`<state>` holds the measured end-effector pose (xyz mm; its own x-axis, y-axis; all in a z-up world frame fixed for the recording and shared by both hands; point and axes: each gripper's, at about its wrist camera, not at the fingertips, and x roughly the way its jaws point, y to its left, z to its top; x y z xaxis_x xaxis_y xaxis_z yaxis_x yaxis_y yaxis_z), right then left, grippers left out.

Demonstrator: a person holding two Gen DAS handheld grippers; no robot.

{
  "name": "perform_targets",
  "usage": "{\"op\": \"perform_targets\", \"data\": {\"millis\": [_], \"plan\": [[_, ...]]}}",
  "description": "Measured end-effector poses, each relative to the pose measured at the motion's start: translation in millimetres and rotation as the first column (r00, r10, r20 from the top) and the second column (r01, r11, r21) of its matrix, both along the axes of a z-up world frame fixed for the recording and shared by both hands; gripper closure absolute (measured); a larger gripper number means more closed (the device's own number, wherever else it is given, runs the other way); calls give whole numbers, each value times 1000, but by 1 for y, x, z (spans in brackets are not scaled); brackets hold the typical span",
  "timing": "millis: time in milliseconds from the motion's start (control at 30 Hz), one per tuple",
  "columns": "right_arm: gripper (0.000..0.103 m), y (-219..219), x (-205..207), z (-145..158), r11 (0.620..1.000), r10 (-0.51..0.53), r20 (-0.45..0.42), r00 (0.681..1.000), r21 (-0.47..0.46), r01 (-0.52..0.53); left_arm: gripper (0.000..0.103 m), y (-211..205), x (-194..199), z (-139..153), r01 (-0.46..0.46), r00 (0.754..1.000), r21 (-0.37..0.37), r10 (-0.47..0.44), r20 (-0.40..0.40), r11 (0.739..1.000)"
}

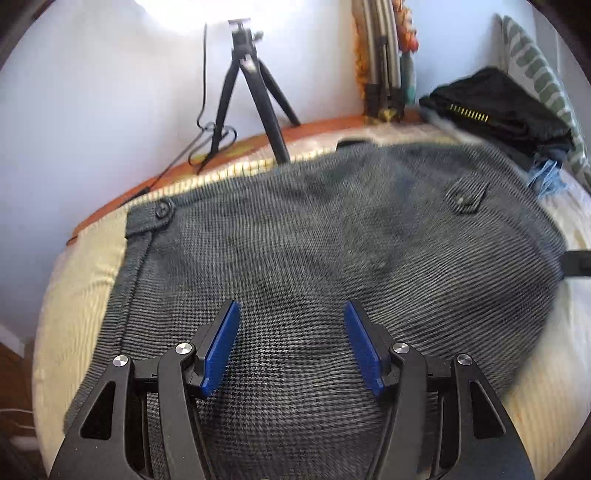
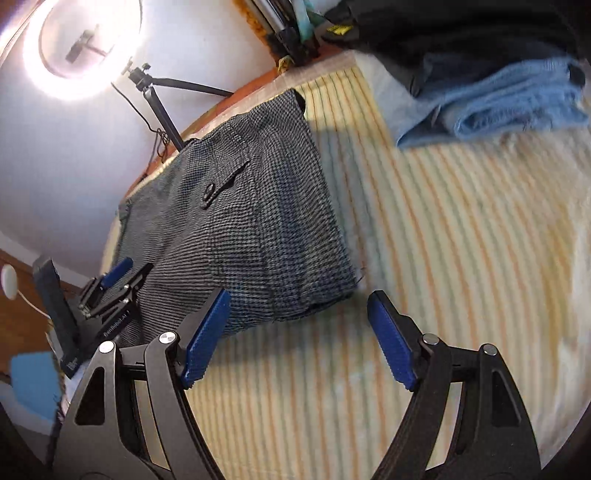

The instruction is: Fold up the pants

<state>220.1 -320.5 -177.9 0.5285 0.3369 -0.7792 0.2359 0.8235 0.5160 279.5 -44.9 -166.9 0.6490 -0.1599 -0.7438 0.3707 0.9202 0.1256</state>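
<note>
On the striped bed (image 2: 461, 258), one folded pants (image 1: 314, 240) lies under two empty, spread tongs: left tongs (image 1: 291, 314), right tongs (image 2: 299, 299).

The far half of the pants (image 1: 332, 229) smears with motion blur in the left wrist view, so the pocket flap (image 1: 466, 196) at upper right reads softly. The dark clothes pile (image 1: 495, 107) behind it is blurred, its small yellow marking illegible. The ring light (image 1: 218, 11) is cut off by the top edge. In the right wrist view, the folded blue garment (image 2: 513, 99) at upper right is blurred, and the left hand-held gripper (image 2: 110, 280) is partly hidden, its far finger unseen
</note>
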Motion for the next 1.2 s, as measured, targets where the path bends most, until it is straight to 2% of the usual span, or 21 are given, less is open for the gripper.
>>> {"op": "perform_targets", "data": {"millis": [200,300,400,433,500,567,600,667,733,867,933,1033,1200], "plan": [[20,-8,5,-8,983,-120,66,991,147,109,43,-13,-19,12,36,999,-74,-33,31,997],[20,-6,8,-9,977,-162,78,984,153,149,43,-24,-17,-2,39,999,-28,-38,12,999],[20,-4,12,-7,976,-177,85,981,145,163,43,-24,-12,-14,31,999,-26,-31,-9,999],[23,-2,15,-7,977,-175,82,981,138,162,43,-23,-12,-15,33,999,-34,-33,-9,999],[37,0,21,-8,979,-163,71,984,134,153,43,-21,-11,-14,33,999,-36,-33,-9,999],[58,2,24,-10,979,-159,63,985,139,149,44,-23,-13,-12,38,999,-25,-38,-1,999],[61,2,25,-9,980,-160,67,985,133,150,45,-23,-14,-11,40,999,-28,-40,0,999],[78,4,25,-3,985,-145,86,986,107,136,46,-21,-20,-7,35,999,-35,-35,5,999],[87,3,23,4,988,-135,108,985,92,125,46,-14,-25,1,22,1000,-58,-21,18,998],[90,2,20,19,991,-121,146,982,69,112,46,-1,-29,8,-2,999,-51,4,34,999],[90,6,20,28,995,-102,165,981,36,98,46,1,-31,4,-4,1000,-18,4,27,1000],[90,17,19,44,997,-68,200,977,-11,72,46,0,-30,-8,6,1000,5,-6,-23,1000],[90,36,21,74,996,-2,249,969,-90,25,46,10,-28,-4,-22,998,-69,18,-59,997]]}}
